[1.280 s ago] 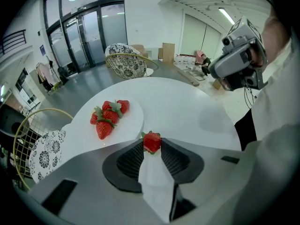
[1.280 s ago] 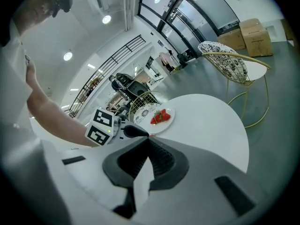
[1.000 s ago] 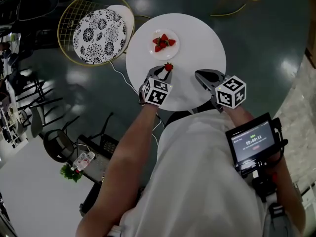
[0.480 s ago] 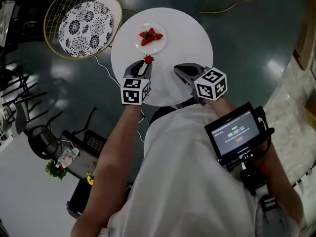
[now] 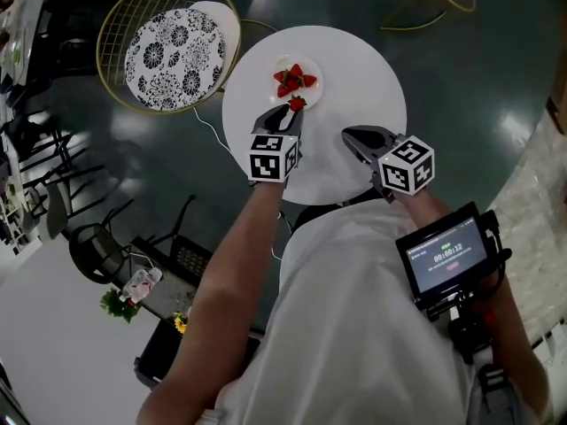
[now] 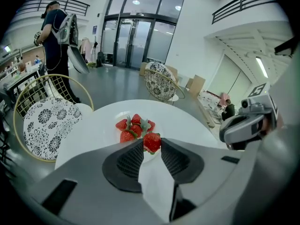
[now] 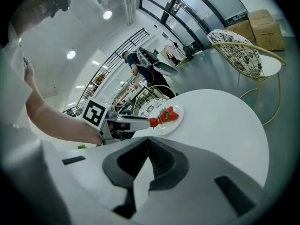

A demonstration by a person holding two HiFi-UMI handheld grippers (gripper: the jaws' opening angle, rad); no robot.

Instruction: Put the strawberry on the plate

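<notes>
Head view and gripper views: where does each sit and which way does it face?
Head view: on the head, steeply down at the table and plate; torso, left gripper and right gripper show.
Left gripper view: on that gripper, along jaws shut on a strawberry, toward the plate.
Right gripper view: on that gripper, jaws together, empty, facing the left gripper and left forearm.
All three share the plate and strawberry.

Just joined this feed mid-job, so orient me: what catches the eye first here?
The red strawberry pinched in the left gripper, right at the near edge of the small plate, which already holds a heap of strawberries on the round white table. The right gripper is shut and empty, over the table's near right part.
</notes>
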